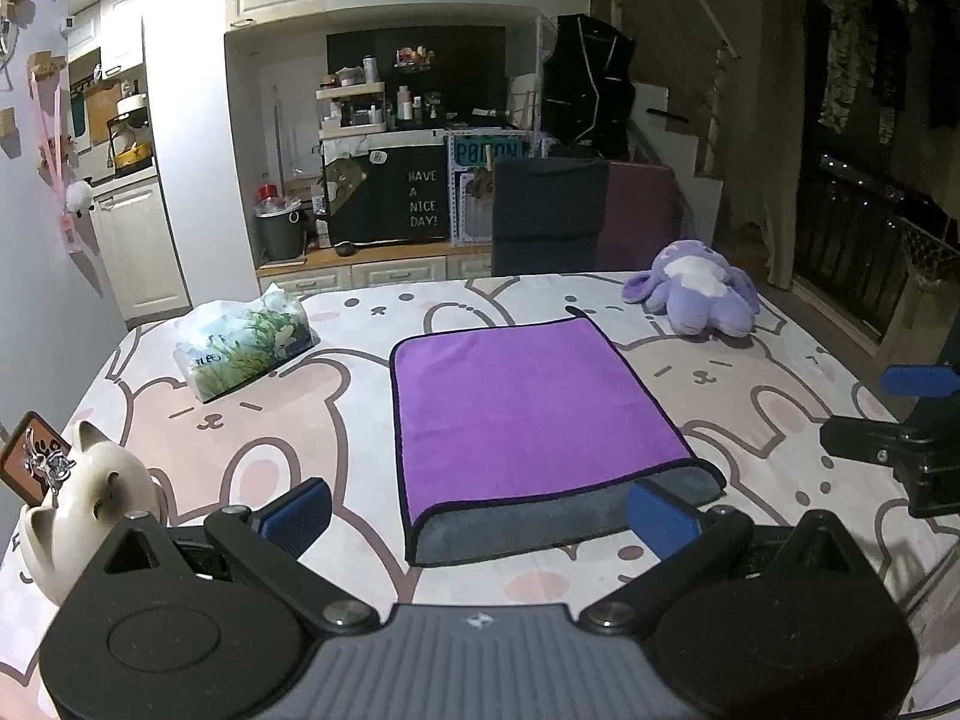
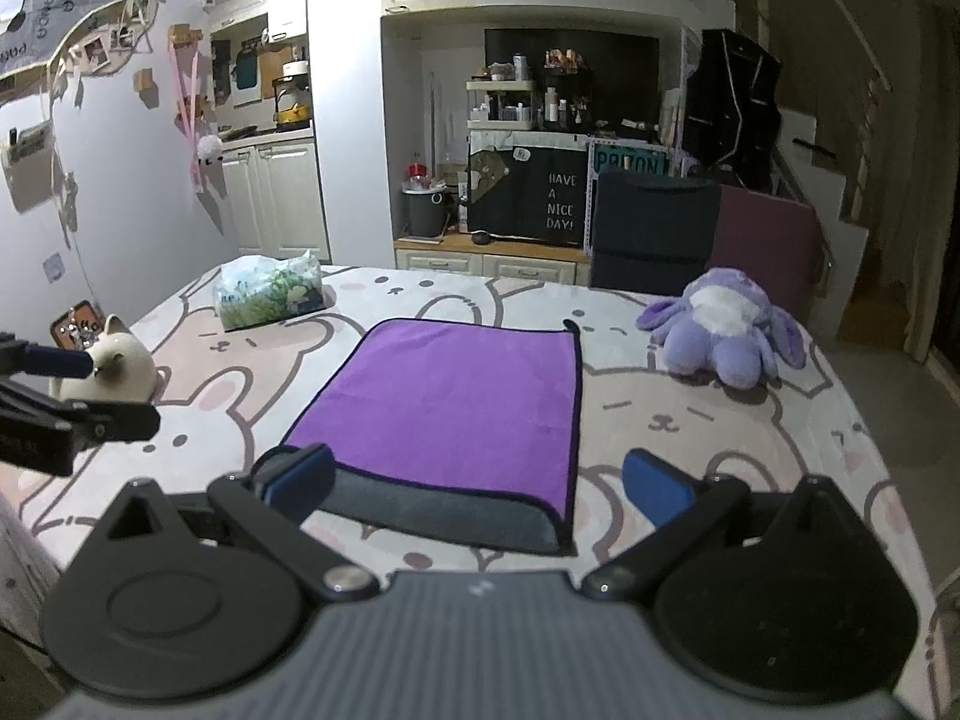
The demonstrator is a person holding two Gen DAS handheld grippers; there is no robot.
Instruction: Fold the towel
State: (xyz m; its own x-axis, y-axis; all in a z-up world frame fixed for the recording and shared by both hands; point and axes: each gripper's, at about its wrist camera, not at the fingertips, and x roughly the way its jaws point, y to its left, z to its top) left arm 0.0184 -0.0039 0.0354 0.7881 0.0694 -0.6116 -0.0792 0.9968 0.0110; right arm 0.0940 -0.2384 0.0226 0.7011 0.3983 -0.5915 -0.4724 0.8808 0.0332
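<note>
A purple towel [image 1: 528, 408] with a grey underside lies folded in half on the bunny-print table, its grey layer showing along the near edge. My left gripper [image 1: 480, 513] is open and empty just in front of that near edge. My right gripper [image 2: 477, 483] is open and empty, also at the towel's [image 2: 456, 402] near edge, its left pad [image 2: 303, 477] over the near left corner. The right gripper also shows at the right edge of the left wrist view [image 1: 900, 420]. The left gripper shows at the left edge of the right wrist view [image 2: 60, 396].
A tissue pack [image 1: 246, 345] lies at the far left of the table [image 1: 780, 420]. A white cat figurine [image 1: 90, 504] stands at the near left. A purple plush toy [image 1: 696, 288] sits at the far right. A dark chair [image 1: 549, 216] stands behind the table.
</note>
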